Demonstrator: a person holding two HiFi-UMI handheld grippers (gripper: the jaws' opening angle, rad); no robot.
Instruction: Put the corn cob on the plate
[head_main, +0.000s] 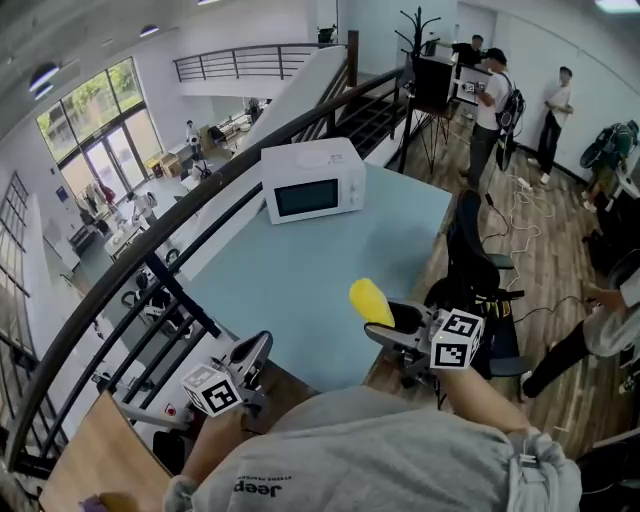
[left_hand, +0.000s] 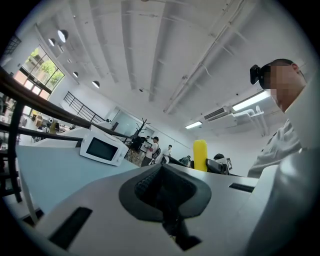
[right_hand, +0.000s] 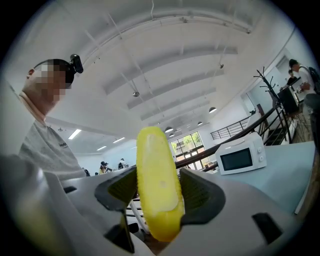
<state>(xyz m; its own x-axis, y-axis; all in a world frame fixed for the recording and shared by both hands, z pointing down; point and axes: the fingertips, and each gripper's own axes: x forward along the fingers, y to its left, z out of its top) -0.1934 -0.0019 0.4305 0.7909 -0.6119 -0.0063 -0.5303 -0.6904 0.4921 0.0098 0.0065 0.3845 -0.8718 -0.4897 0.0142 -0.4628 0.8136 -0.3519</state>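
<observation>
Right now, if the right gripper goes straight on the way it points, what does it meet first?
Probably the black railing past the table; the microwave sits right of that line. Depth is unclear.

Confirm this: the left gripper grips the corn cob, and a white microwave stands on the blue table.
Wrong gripper. The right gripper grips the corn cob, as the right gripper view shows; the left gripper is shut on nothing. The white microwave does stand on the blue table.
</observation>
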